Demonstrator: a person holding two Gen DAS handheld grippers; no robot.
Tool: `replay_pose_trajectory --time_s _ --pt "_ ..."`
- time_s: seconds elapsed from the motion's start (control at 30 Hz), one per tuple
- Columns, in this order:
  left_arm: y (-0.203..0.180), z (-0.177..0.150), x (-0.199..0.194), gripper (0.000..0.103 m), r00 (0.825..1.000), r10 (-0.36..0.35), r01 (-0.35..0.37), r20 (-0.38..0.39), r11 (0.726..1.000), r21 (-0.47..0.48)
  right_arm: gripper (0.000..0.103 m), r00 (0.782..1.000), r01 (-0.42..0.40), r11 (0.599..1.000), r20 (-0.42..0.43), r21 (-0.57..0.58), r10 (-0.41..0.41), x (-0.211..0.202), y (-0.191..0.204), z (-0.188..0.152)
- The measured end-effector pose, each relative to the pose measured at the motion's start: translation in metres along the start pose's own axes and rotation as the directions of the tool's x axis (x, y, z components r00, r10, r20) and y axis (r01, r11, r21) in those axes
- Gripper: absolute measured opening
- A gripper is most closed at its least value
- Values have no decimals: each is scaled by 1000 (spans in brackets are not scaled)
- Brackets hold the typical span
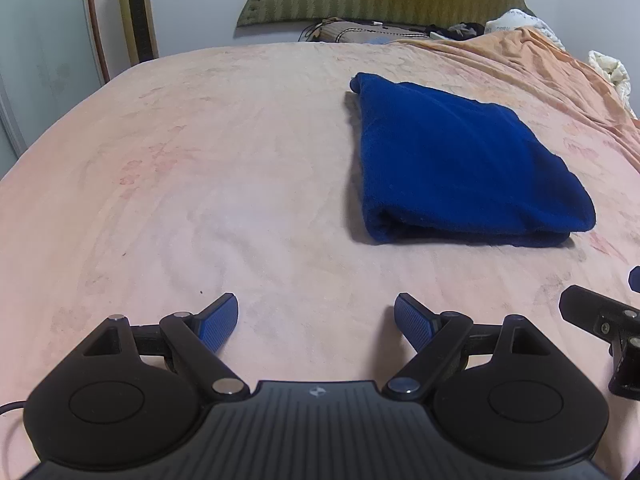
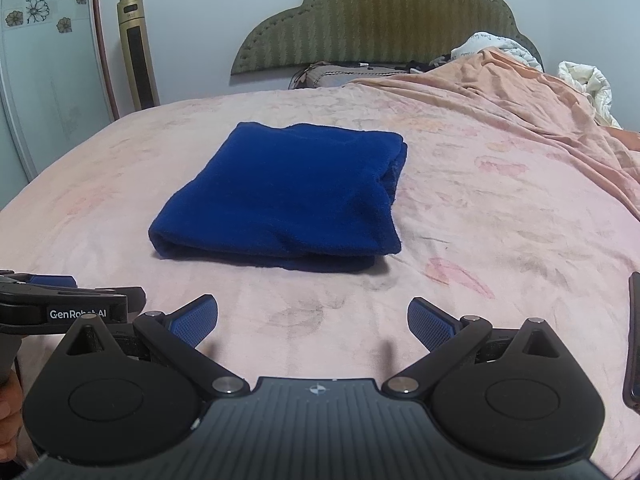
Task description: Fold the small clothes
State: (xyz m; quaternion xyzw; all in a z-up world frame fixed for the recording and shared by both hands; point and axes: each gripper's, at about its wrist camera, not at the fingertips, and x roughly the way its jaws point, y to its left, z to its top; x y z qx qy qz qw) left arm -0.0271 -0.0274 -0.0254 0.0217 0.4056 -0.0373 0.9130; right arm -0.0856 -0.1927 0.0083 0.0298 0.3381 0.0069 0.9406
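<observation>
"GenRobot AI" reads on the left gripper (image 2: pixel 60 300). Both the left and the right gripper (image 2: pixel 313 322) hover low, jaws wide and empty, short of the folded blue cloth (image 2: pixel 288 196) on the bed (image 2: pixel 500 216).

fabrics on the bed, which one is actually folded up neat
The blue cloth, a flat folded rectangle mid-bed. The orange blanket and white bedding lie rumpled near the headboard.

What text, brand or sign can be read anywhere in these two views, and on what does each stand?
"GenRobot.AI": white lettering on the side of the left hand-held gripper, seen in the right wrist view; a pivot partly hides the "ot".
Small emblem on each gripper body, no letters.
Marking on the gold tower fan: too small to read.
White bedding by the headboard: faint print, too blurred to read.
Blue folded cloth: no label visible.
</observation>
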Motion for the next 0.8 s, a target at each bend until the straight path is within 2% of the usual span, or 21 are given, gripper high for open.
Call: replay_pose_trajectory --time_s 0.47,0.8 --pt "-2 -1 1 86 1000 1 -1 2 1000 12 103 1000 2 1000 -5 3 -2 0 -3 -1" --pt "4 3 2 86 999 -30 29 14 999 35 102 1000 -28 1000 5 8 28 -2 -10 2"
